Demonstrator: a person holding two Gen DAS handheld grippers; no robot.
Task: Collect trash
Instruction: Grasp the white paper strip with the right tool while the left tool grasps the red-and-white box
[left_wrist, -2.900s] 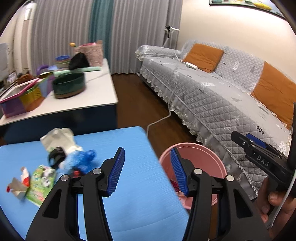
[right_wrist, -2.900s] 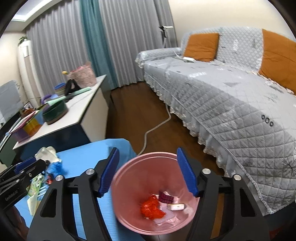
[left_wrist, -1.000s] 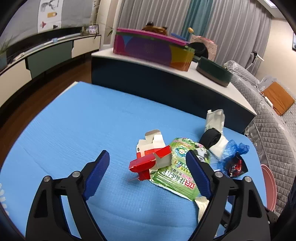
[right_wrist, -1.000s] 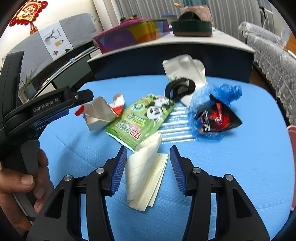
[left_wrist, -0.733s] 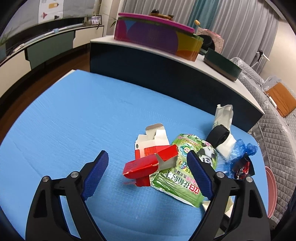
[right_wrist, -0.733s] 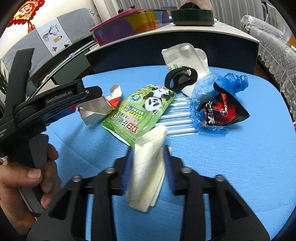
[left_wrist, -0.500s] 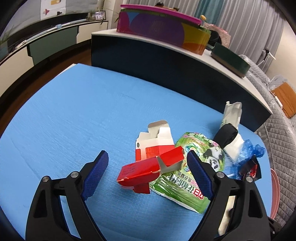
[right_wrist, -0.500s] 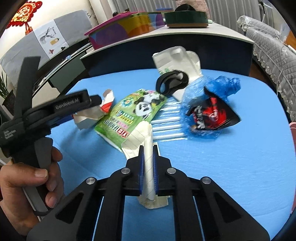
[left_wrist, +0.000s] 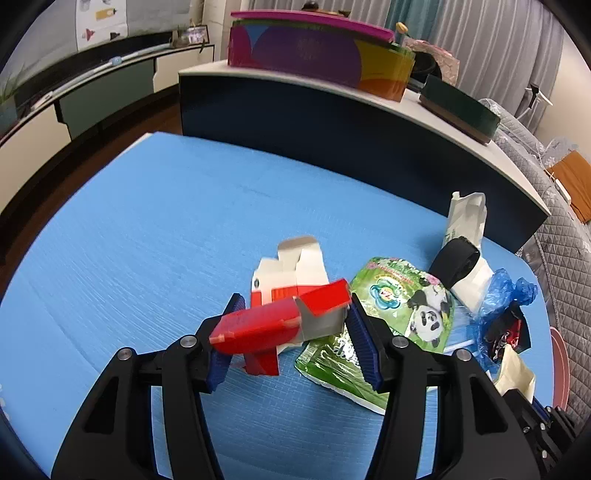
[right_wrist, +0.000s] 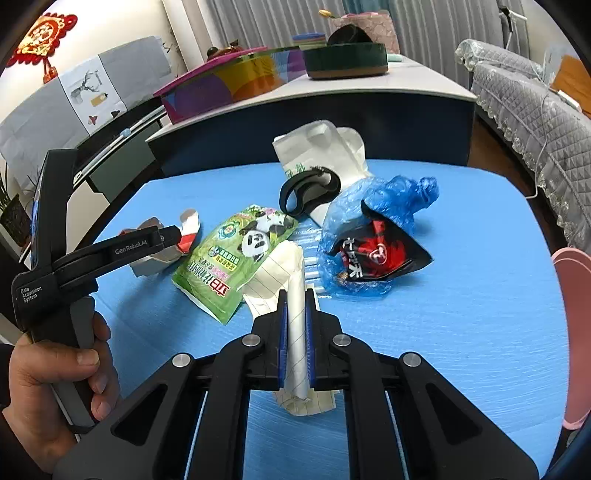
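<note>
Already we have both claws on trash. Our right gripper (right_wrist: 295, 332), at the bottom centre of its view, is clamped tight on a folded lined paper (right_wrist: 291, 295) that stands up between the jaws. The left gripper (left_wrist: 291, 336) has just been closing around the red and white carton (left_wrist: 280, 321), which sits between its blue pads (left_wrist: 364, 347). The right pad meets the carton's grey flap, and the left pad seems to touch its red end, though we cannot be sure the squeeze is firm.

What the coming move turns on is the pink bin (right_wrist: 574, 332), visible only as a rim at the far right edge of both views. It lies to the right of both claws, beyond the edge of the blue mat (right_wrist: 480, 295). We judge the right hand nearer to it. The carton's long axis runs left to right across the left claw.

Counting what lies loose in mid-frame, we see:
- one green panda pouch (right_wrist: 236, 262)
- one blue plastic bag (right_wrist: 399, 199) wrapped round one red and black wrapper (right_wrist: 376, 254)
- one white bag (right_wrist: 325, 151)
- one black ring-shaped piece (right_wrist: 306, 192) lying on that bag
- a few clear straws (right_wrist: 314, 266), too hidden to count.
</note>
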